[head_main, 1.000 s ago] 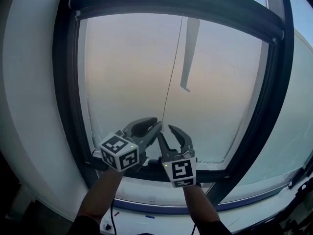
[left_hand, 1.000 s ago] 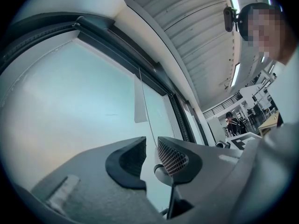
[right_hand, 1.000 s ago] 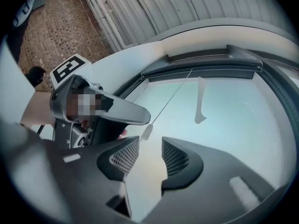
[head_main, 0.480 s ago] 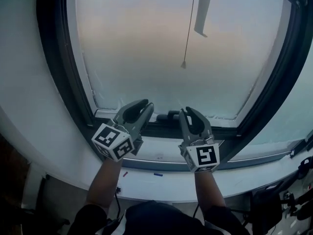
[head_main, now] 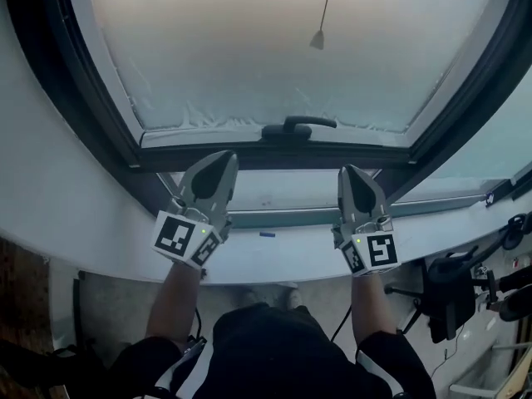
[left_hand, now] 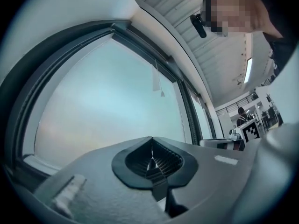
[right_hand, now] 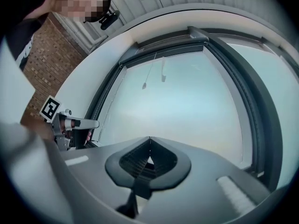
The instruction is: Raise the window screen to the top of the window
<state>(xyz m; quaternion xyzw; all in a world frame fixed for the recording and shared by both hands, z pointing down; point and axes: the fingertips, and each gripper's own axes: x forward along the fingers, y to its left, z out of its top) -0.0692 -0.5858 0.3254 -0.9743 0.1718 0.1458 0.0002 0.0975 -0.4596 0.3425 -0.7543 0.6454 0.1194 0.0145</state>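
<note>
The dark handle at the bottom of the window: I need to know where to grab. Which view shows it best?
The head view: the handle shows in full, centred on the lower frame bar. Neither gripper view shows it; each looks up at the pane over its own closed jaws, which cover the middle of the lower frame.

The dark-framed window (head_main: 274, 158) with a pale, hazy pane is standing upright. The window screen's dark bar (right_hand: 173, 48) is lying along its top edge, and the thin weighted cord (head_main: 317, 38) is hanging free before the glass.
</note>
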